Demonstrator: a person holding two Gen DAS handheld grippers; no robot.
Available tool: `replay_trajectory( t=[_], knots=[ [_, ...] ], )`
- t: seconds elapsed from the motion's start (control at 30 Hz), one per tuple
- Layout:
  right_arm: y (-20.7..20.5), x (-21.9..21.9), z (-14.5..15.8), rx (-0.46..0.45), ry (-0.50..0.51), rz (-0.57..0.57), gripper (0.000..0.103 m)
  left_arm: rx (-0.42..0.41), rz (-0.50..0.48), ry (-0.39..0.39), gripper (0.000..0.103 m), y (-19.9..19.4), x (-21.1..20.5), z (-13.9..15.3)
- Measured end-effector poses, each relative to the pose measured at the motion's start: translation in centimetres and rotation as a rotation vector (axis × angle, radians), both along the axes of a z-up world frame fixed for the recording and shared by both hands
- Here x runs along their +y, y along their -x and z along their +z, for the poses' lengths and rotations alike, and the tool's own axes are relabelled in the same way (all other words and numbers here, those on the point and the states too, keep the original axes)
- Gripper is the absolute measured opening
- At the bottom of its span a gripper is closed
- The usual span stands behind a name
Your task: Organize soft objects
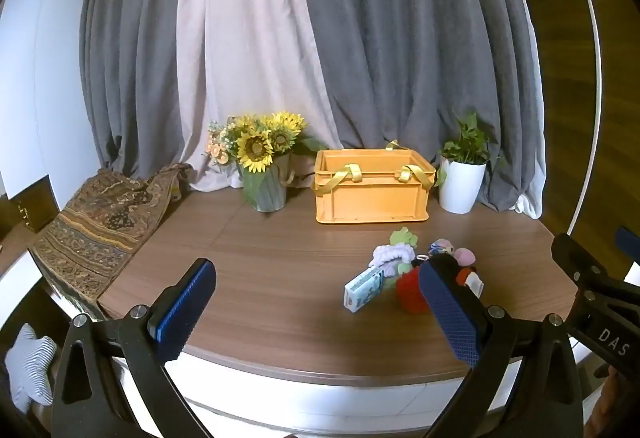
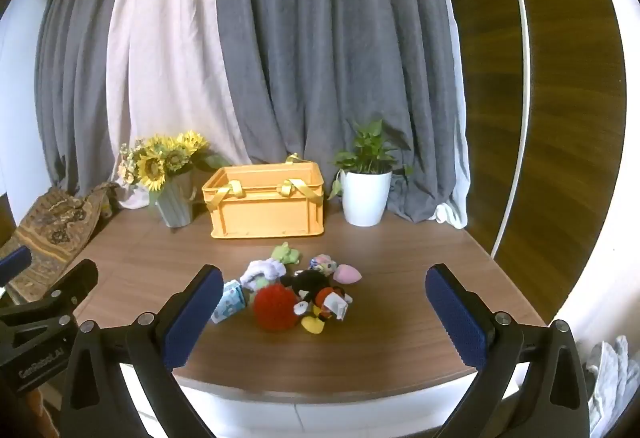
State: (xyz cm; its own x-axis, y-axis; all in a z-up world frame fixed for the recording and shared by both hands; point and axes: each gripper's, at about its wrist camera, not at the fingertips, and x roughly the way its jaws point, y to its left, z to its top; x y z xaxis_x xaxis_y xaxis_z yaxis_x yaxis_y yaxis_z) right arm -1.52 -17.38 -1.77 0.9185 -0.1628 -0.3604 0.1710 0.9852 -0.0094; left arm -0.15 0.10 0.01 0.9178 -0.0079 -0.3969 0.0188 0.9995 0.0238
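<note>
A pile of soft toys lies on the brown table (image 2: pixel 380 334): a red knitted ball (image 2: pixel 275 308), a black, red and yellow plush (image 2: pixel 320 292), a pink egg shape (image 2: pixel 347 274), a green frog (image 2: pixel 286 253), a lilac fuzzy piece (image 2: pixel 264 270) and a light blue tissue pack (image 2: pixel 229 303). An orange crate (image 2: pixel 266 204) with yellow straps stands behind them. My right gripper (image 2: pixel 324 312) is open, above the table's front edge just before the pile. My left gripper (image 1: pixel 320 306) is open, left of the pile; its right finger hides part of the red ball (image 1: pixel 410 292).
A vase of sunflowers (image 2: pixel 172 174) stands left of the crate and a white potted plant (image 2: pixel 366 190) right of it. A patterned cloth (image 1: pixel 92 230) drapes over the table's left end. Grey and pale curtains hang behind.
</note>
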Motion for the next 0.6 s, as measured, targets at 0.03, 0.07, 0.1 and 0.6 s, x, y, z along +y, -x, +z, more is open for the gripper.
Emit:
replay_trajectory(
  t=[0.03,0.07,0.1,0.6],
  knots=[
    [0.0,0.0,0.0,0.002,-0.001,0.0,0.103,-0.001,0.0,0.004,0.103,0.1,0.1,0.0],
    [0.1,0.0,0.1,0.001,-0.003,0.001,0.103,-0.002,0.001,0.006,0.103,0.2,0.1,0.0],
    [0.1,0.0,0.2,0.001,-0.004,0.002,0.103,-0.003,0.002,0.007,0.103,0.3,0.2,0.0],
    [1.0,-0.5,0.7,-0.008,-0.013,-0.003,0.103,-0.005,0.02,-0.008,0.103,0.7,0.1,1.5]
  ],
)
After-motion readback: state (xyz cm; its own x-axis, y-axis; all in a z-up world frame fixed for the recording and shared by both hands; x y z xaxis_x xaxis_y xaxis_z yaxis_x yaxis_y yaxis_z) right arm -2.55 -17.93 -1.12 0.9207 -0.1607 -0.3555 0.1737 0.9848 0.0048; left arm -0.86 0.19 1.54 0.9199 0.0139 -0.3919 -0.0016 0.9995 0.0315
